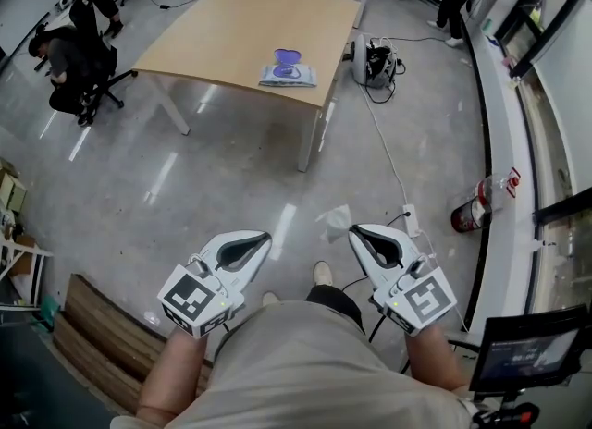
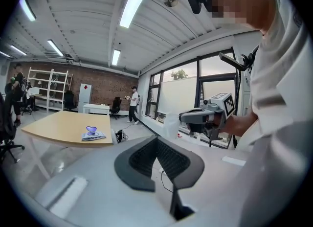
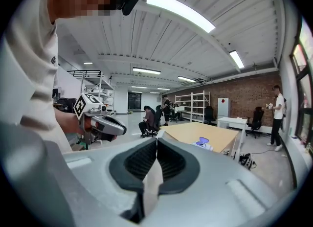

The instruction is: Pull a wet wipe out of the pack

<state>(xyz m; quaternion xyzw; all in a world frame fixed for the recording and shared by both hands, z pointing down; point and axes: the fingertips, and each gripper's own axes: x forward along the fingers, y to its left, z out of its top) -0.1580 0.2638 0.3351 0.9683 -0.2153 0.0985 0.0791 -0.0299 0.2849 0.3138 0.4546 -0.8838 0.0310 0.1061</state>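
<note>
Hold the wet wipe (image 1: 335, 222) firmly so the loose sheet cannot slip; looks already out of the pack (image 1: 287, 73), which lies well apart on the wooden table (image 1: 213, 30). Held low by the waist, pointing forward: right gripper (image 1: 354, 230) clamped on the wipe's edge, left gripper (image 1: 266, 235) closed on nothing.

The left gripper (image 1: 262, 236) and right gripper (image 1: 356, 230) are pale grey with black ribbed pads (image 2: 144, 160) and black-and-white square patterns on their marker cubes (image 1: 196, 300); the wet wipe (image 1: 335, 222) at the right one's tip is white. At twelve o'clock the pack (image 1: 287, 74) is pale lilac-blue with a purple lid, on a light tan table (image 1: 222, 30). The floor (image 1: 185, 168) is glossy grey, and the bottle (image 1: 467, 213) at three o'clock is red with a clear neck.
</note>
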